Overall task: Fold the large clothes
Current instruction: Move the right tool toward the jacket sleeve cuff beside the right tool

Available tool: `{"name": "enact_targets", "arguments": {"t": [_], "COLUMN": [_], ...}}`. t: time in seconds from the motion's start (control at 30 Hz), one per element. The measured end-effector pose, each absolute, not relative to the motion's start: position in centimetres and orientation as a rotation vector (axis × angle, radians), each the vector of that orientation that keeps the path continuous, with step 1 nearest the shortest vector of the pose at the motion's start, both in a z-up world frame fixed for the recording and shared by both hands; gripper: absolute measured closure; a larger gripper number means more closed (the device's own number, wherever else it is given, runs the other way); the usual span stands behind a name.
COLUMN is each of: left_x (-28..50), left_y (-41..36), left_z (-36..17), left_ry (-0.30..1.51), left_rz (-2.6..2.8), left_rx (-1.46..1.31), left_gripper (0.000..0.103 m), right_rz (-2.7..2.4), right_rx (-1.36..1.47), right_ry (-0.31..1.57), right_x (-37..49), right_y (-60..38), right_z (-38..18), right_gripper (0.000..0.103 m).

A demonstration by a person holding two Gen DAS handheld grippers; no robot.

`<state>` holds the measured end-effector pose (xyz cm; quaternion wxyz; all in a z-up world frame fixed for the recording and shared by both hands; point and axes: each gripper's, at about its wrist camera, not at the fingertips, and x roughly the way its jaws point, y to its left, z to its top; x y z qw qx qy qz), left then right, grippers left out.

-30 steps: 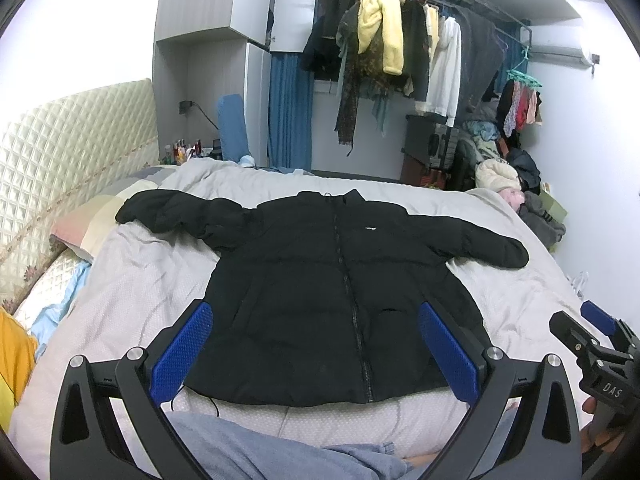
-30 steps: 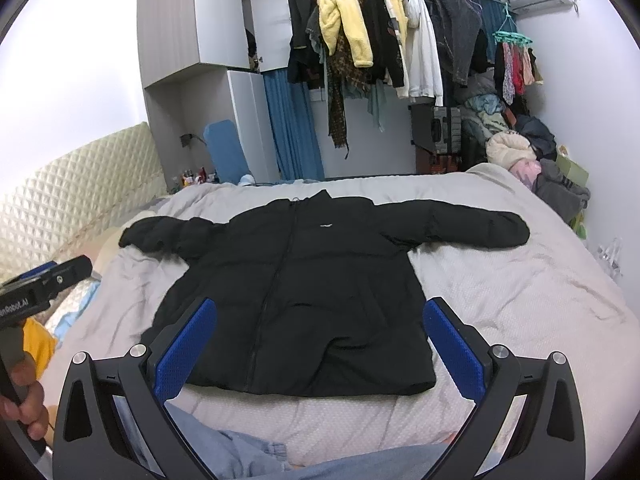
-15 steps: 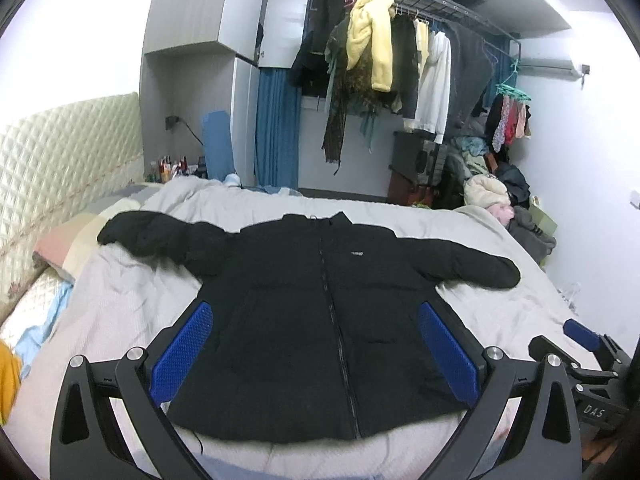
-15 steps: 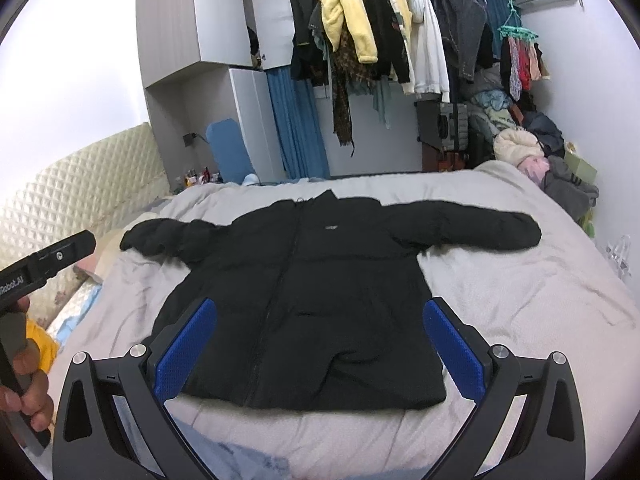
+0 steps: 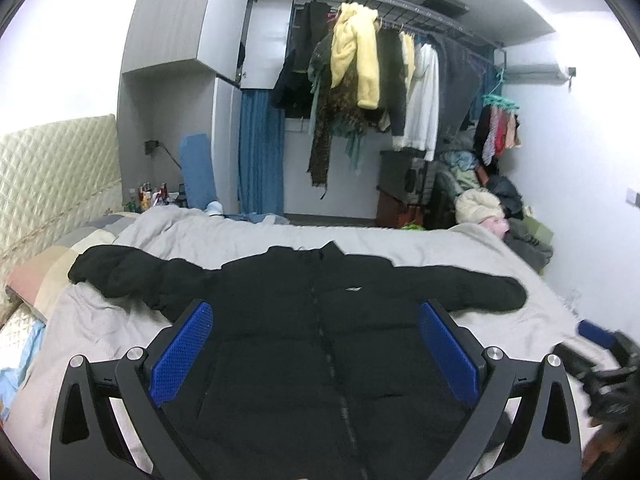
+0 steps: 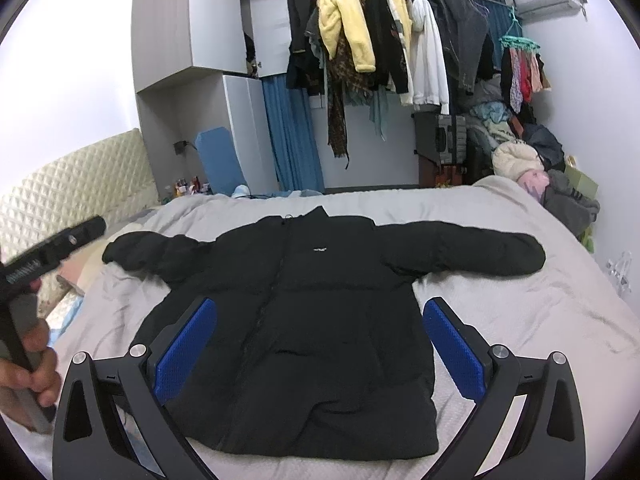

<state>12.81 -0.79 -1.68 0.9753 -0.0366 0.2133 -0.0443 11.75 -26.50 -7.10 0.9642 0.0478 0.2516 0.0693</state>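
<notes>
A black puffer jacket (image 5: 320, 320) lies flat and face up on the bed, zipped, collar away from me, both sleeves spread out to the sides; it also shows in the right wrist view (image 6: 304, 320). My left gripper (image 5: 316, 352) is open and empty above the jacket's lower body. My right gripper (image 6: 320, 352) is open and empty above the jacket's lower half, near its hem. The left gripper shows at the left edge of the right wrist view (image 6: 48, 252), held in a hand. The right gripper shows blurred at the right edge of the left wrist view (image 5: 600, 360).
The bed has a grey sheet (image 6: 540, 320) and a quilted headboard (image 5: 52, 184) on the left. Pillows (image 5: 52, 268) lie by the headboard. A rail of hanging clothes (image 6: 384, 40) and a clothes pile (image 6: 540, 168) stand beyond the bed. A wall is on the right.
Both grippers have moved forward over the jacket, so its hem has dropped low or out of view. The jeans-clad legs at the bottom are gone from view. Both jaws stay open.
</notes>
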Motion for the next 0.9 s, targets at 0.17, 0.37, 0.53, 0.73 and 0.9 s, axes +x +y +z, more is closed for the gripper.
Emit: {"name": "enact_targets", "arguments": {"t": [0.17, 0.37, 0.53, 0.73, 0.9], "left_x": [16.1, 17.2, 17.9, 18.3, 18.9], "left_y": [-0.2, 0.1, 0.5, -0.8, -1.2], "left_z": [-6.2, -9.2, -10.7, -12.5, -12.8], "left_ry": [0.491, 0.512, 0.544, 0.583, 0.577], "left_rz": [-0.08, -0.079, -0.086, -0.086, -0.092], "left_rx": [-0.087, -0.097, -0.112, -0.067, -0.056], "left_gripper": [0.0, 0.0, 0.0, 0.0, 0.0], "right_rz": [0.131, 0.125, 0.101, -0.025, -0.085], "right_rx": [0.083, 0.076, 0.118, 0.126, 0.21], "right_ry": [0.507, 0.505, 0.513, 0.441, 0.44], "right_x": [13.7, 17.5, 21.5, 26.3, 29.8], "right_y": [-27.1, -29.5, -33.3, -38.8, -44.1], "right_z": [-8.7, -9.4, -9.5, -9.9, -12.3], "right_gripper": [0.0, 0.0, 0.0, 0.0, 0.0]}}
